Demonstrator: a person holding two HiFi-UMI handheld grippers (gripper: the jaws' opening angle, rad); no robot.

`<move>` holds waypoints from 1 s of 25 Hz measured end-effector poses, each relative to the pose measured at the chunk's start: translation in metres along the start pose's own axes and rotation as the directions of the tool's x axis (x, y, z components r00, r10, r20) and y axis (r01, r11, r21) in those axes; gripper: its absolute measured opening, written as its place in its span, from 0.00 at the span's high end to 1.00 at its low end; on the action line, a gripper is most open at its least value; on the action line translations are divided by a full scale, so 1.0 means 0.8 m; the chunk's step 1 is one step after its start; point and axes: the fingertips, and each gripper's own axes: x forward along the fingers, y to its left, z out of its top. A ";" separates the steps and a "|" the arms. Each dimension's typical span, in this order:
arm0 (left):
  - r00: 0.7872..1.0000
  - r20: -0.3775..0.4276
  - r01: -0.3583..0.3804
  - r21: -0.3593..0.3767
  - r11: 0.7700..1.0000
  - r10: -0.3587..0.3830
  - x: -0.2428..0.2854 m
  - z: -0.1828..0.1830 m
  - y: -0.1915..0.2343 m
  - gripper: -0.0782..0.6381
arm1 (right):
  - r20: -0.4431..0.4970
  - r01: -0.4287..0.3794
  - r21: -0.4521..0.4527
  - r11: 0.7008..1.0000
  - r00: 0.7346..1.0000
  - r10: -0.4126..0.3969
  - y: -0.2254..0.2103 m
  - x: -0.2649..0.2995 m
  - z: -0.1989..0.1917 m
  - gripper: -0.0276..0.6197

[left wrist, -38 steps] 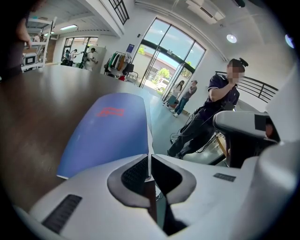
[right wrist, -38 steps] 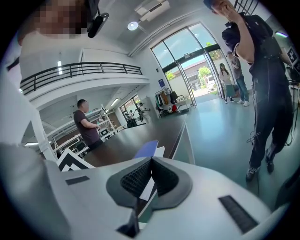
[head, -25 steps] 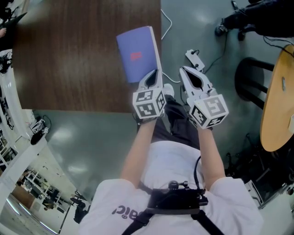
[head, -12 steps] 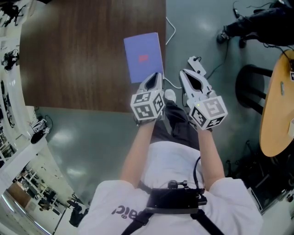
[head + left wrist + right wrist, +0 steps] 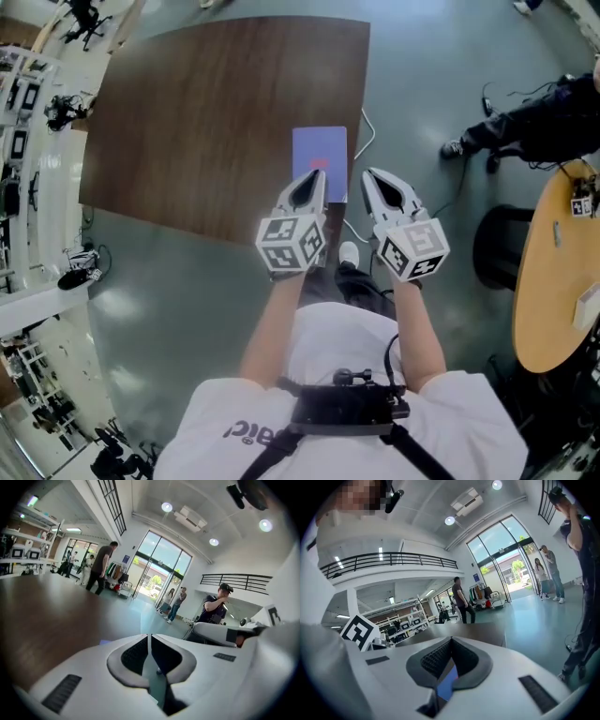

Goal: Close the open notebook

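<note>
- Shelving [image 5: 28,112] crowded with equipment runs down the far left edge of the head view
- A dark wooden table [image 5: 206,131] fills the upper left and middle, and its right edge ends just beyond the notebook
- The notebook [image 5: 320,150] lies shut and flat on the table, purple-blue cover up with a small red mark on it, close to the table's right edge and near its front corner
- The left gripper [image 5: 314,178] points away from the person, and in the head view its tips overlap the notebook's near edge; its marker cube [image 5: 292,244] sits behind, over the forearm
- In the left gripper view the left gripper's two dark pads meet at the tips [image 5: 149,635] with nothing between them, and only a sliver of the purple cover shows beside the left jaw; the view does not show the tips touching the notebook
- The right gripper [image 5: 368,174] is just beside the left one, to the right of the notebook and off the table's edge; in its own view its jaws are drawn together at the tips [image 5: 451,639] and grip nothing
- A white cable [image 5: 364,141] curls on the grey floor just right of the table
- Further right a seated person [image 5: 534,127] in dark clothes, a black stool [image 5: 492,248] and a round light wooden table [image 5: 553,281]
</note>
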 end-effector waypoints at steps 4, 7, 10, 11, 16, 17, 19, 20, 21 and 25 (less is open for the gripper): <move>0.992 0.123 -0.038 0.097 0.995 0.026 -0.035 0.066 -0.013 0.86 | 0.046 -0.033 -0.059 0.998 0.998 0.035 0.027 0.007 0.048 0.95; 0.979 0.202 -0.069 0.146 0.987 0.039 -0.061 0.101 -0.021 0.86 | 0.074 -0.056 -0.096 0.994 0.995 0.064 0.046 0.008 0.071 0.95; 0.963 0.268 -0.083 0.159 0.984 0.038 -0.082 0.128 -0.032 0.86 | 0.106 -0.084 -0.142 0.986 0.989 0.099 0.063 0.004 0.095 0.95; 0.956 0.290 -0.088 0.160 0.983 0.039 -0.087 0.137 -0.034 0.86 | 0.116 -0.091 -0.159 0.983 0.987 0.110 0.069 0.004 0.104 0.95; 0.934 0.355 -0.105 0.168 0.980 0.039 -0.115 0.166 -0.037 0.88 | 0.154 -0.107 -0.214 0.971 0.978 0.142 0.097 0.004 0.137 0.95; 0.930 0.364 -0.111 0.173 0.979 0.041 -0.121 0.170 -0.037 0.88 | 0.160 -0.109 -0.225 0.968 0.976 0.147 0.103 0.004 0.142 0.95; 0.923 0.382 -0.122 0.188 0.975 0.042 -0.128 0.178 -0.037 0.88 | 0.169 -0.113 -0.244 0.963 0.973 0.157 0.113 0.004 0.149 0.95; 0.920 0.390 -0.127 0.196 0.972 0.042 -0.129 0.182 -0.038 0.88 | 0.173 -0.114 -0.250 0.961 0.972 0.160 0.115 0.004 0.152 0.95; 0.917 0.398 -0.131 0.203 0.970 0.040 -0.128 0.185 -0.040 0.88 | 0.175 -0.115 -0.256 0.960 0.971 0.163 0.116 0.004 0.154 0.95; 0.902 0.430 -0.140 0.226 0.964 0.030 -0.121 0.196 -0.050 0.88 | 0.185 -0.118 -0.278 0.953 0.967 0.174 0.113 0.005 0.160 0.95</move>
